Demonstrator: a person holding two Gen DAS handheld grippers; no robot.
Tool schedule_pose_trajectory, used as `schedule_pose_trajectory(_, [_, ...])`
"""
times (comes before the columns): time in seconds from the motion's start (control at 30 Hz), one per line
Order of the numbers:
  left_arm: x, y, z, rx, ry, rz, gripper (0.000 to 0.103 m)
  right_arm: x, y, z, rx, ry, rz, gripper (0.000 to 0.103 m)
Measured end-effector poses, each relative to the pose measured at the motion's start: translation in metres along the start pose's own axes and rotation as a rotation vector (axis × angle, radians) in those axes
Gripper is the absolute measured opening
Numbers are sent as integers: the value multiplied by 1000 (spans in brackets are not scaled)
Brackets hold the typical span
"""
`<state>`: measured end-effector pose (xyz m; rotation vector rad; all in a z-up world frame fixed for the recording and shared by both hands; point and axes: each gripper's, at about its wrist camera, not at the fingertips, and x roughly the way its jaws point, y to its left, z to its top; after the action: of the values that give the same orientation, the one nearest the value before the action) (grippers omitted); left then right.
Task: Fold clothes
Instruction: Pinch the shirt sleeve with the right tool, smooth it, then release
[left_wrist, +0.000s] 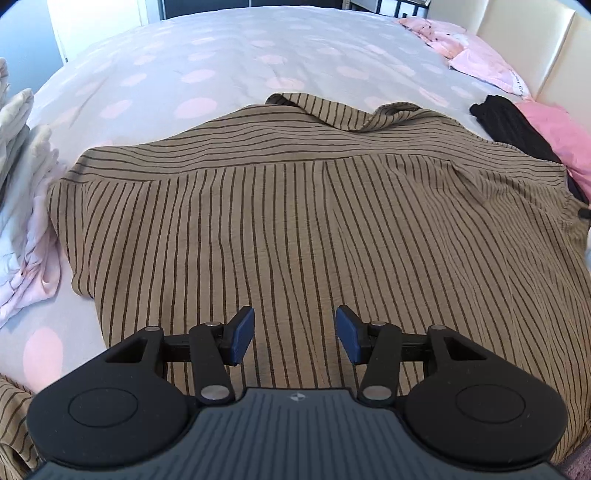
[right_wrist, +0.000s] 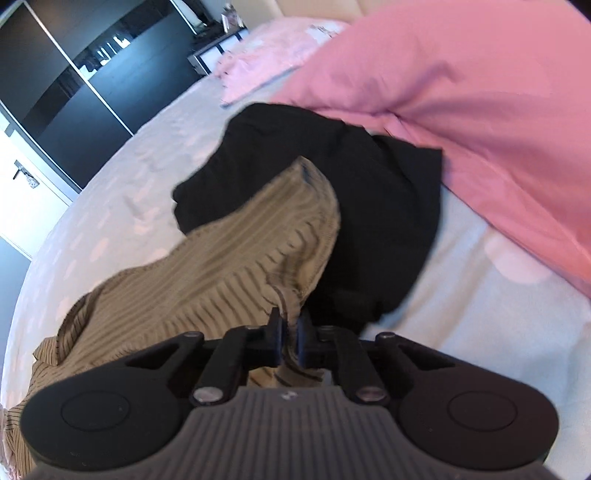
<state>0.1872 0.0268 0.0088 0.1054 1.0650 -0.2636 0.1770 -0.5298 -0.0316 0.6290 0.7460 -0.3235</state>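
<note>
Striped tan shirt (left_wrist: 295, 221), crinkly, lies flat beneath the parted left gripper (left_wrist: 294, 334); right gripper (right_wrist: 290, 339) apparently pinches its blurred sleeve.

2 wrist cams, close, downward; shared: striped shirt (left_wrist: 295, 229)

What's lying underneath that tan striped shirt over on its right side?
The tan striped shirt drapes over a black garment on the dotted bedsheet. How far the black garment extends beneath is covered.

bed (left_wrist: 229, 48): dotted cover | on it: striped shirt (left_wrist: 295, 221), black garment (right_wrist: 369, 206), pink pillow (right_wrist: 461, 110)
</note>
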Motion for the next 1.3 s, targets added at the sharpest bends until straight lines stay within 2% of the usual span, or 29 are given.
schedule_pose_trajectory(0.27, [-5,-8,0,18,-9,-12,46,8,101,-23,-327,-23,-15,5])
schedule_pose_trajectory(0.47, [-7,-6,-2,18,-7,-2,46,10,167,-70,-614,8,56,5])
schedule_pose_trajectory(0.63, [-7,-1,-4,15,3,6,46,18,193,-111,-762,78,96,5])
schedule_pose_trajectory(0.73, [-9,1,-5,16,4,-1,46,24,193,-122,-765,113,102,14])
schedule_pose_trajectory(0.8, [-10,1,-5,19,0,-9,46,22,189,-122,-750,110,127,25])
schedule_pose_trajectory(0.83, [-11,1,-6,20,-1,-12,46,19,187,-120,-740,103,143,35])
schedule_pose_trajectory(0.87, [-12,1,-7,21,-2,-12,47,16,184,-115,-724,89,160,36])
schedule_pose_trajectory(0.97, [-12,0,-8,26,1,-13,47,9,180,-98,-666,44,172,37])
schedule_pose_trajectory(1.07, [-12,0,-9,38,5,-12,47,10,174,-79,-627,5,126,35])
schedule_pose_trajectory(1.13, [-11,2,-10,43,8,-5,47,13,165,-67,-593,19,82,30])
schedule_pose_trajectory(1.2, [-10,4,-9,43,10,1,47,15,156,-56,-560,35,43,30])
schedule_pose_trajectory(1.3, [-8,9,-10,38,19,7,47,11,141,-51,-540,68,44,32])
